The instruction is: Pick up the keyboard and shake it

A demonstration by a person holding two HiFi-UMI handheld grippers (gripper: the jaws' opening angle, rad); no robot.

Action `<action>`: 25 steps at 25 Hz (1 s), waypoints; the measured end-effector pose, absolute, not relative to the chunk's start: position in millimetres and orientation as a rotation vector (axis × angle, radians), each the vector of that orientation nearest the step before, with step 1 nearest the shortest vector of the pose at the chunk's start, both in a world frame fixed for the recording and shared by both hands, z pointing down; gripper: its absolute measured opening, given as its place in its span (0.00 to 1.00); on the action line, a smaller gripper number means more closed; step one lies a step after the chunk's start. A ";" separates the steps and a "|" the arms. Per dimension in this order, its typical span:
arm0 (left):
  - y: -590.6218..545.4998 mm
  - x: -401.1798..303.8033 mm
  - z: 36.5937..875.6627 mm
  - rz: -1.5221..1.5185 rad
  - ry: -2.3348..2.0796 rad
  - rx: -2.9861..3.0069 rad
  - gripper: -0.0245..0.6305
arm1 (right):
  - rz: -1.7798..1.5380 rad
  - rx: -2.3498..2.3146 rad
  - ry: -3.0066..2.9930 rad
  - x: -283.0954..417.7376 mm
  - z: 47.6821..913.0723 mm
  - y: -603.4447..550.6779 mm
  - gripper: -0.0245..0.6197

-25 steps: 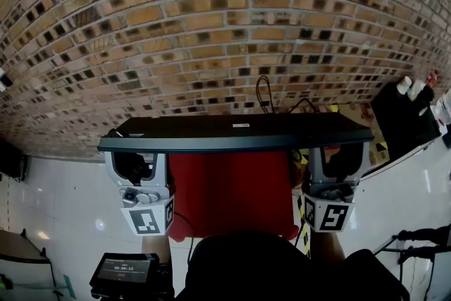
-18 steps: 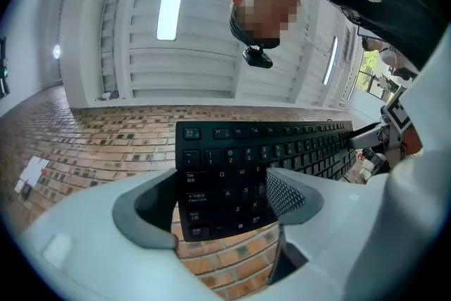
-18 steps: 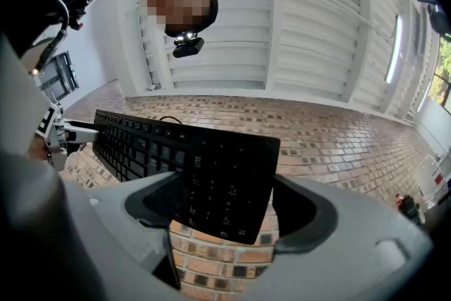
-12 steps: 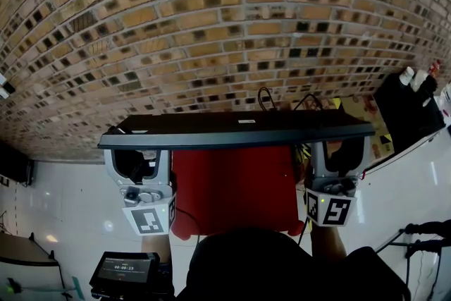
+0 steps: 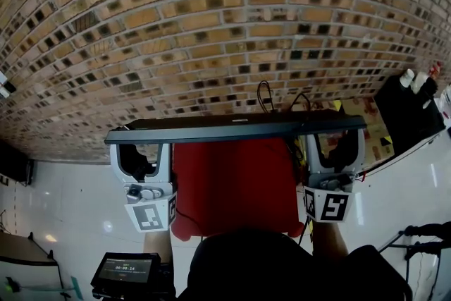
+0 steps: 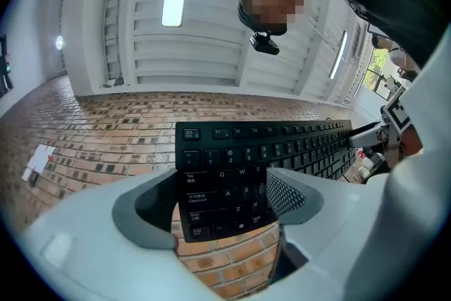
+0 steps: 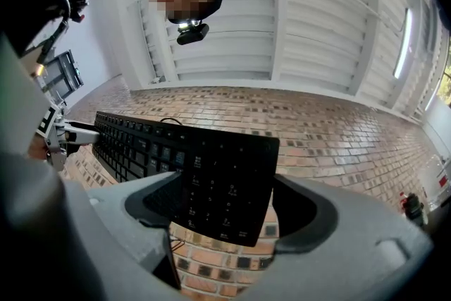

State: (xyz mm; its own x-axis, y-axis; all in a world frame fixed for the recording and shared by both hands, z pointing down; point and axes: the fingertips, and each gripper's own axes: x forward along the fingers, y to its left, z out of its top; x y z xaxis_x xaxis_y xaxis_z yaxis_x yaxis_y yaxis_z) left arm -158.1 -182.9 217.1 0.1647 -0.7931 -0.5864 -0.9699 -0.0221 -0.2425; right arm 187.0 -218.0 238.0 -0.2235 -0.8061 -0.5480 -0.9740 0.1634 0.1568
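**Head view.** We see the keyboard (image 5: 236, 129) held level and edge-on, clear of the brick floor (image 5: 211, 25). The left gripper (image 5: 141, 150) is clamped on its left end and the right gripper (image 5: 335, 149) on its right end. A red surface (image 5: 236, 183) lies just below the keyboard, between the two grippers. A black cable (image 5: 264, 95) loops just beyond the keyboard, and a small screen (image 5: 125, 268) sits well below its left end. The keyboard hides the fingertips.

**Left gripper view.** The left gripper (image 6: 222, 197) has its jaws closed on the keyboard (image 6: 261, 151) at the letter-key end, which blocks the floor behind.

**Right gripper view.** The right gripper (image 7: 229, 204) grips the keyboard (image 7: 225, 187) at the number-pad end.

**Change.** Against the frame a second earlier, the keyboard sits slightly higher in the head view and shows a thinner edge. Both grips are unchanged.
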 end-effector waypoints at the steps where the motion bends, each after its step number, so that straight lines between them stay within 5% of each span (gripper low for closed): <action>1: -181.5 -157.6 213.5 0.397 1.662 -1.848 0.65 | 0.699 -1.695 2.106 186.4 235.3 -217.4 0.64; 25: -166.8 -167.9 213.1 0.471 1.664 -1.798 0.65 | 0.761 -1.687 2.088 174.9 224.0 -203.8 0.64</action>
